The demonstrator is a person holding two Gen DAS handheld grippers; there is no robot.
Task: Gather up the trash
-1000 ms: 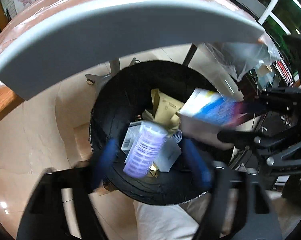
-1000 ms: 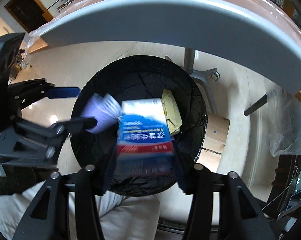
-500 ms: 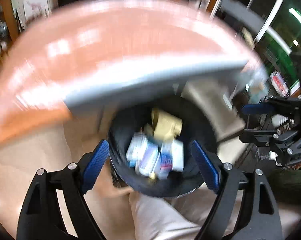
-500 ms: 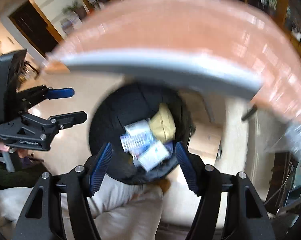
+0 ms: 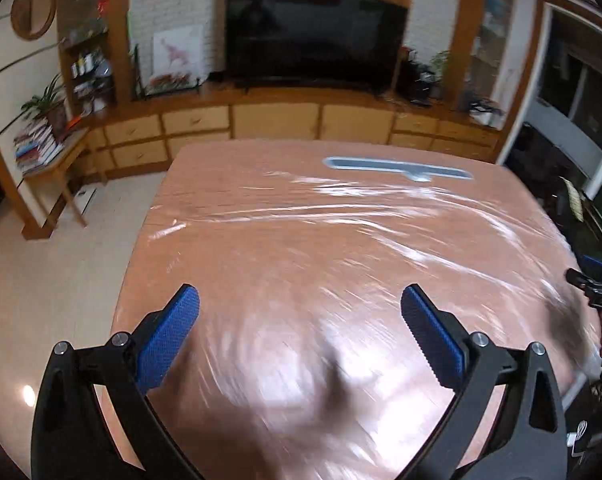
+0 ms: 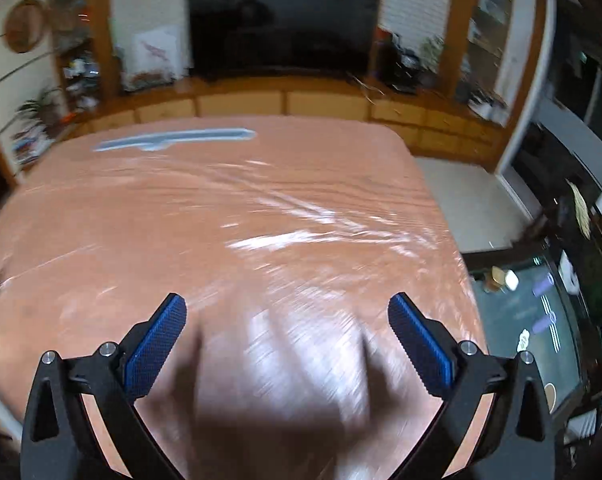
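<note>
The pink-brown table (image 5: 341,240), wrapped in shiny clear film, fills both wrist views, and no trash shows on it. My left gripper (image 5: 299,296) hovers over its near part, jaws opening wide with nothing between the blue pads. My right gripper (image 6: 287,302) hangs over the same table (image 6: 221,220), jaws likewise opening and empty. In the left wrist view a bit of the right gripper (image 5: 597,288) pokes in at the right edge. The trash bin is out of view.
A grey flat strip (image 5: 397,168) lies near the table's far edge. Beyond it stand a low wooden cabinet (image 5: 277,120) and a dark TV (image 5: 313,36). A side table with books (image 5: 41,148) is at the left, a dark glass table (image 6: 521,312) at the right.
Both grippers dropped their boxes into the black bin under the table. They then rose and tilted up over the tabletop, jaws spreading wide. The bin has left both views.
</note>
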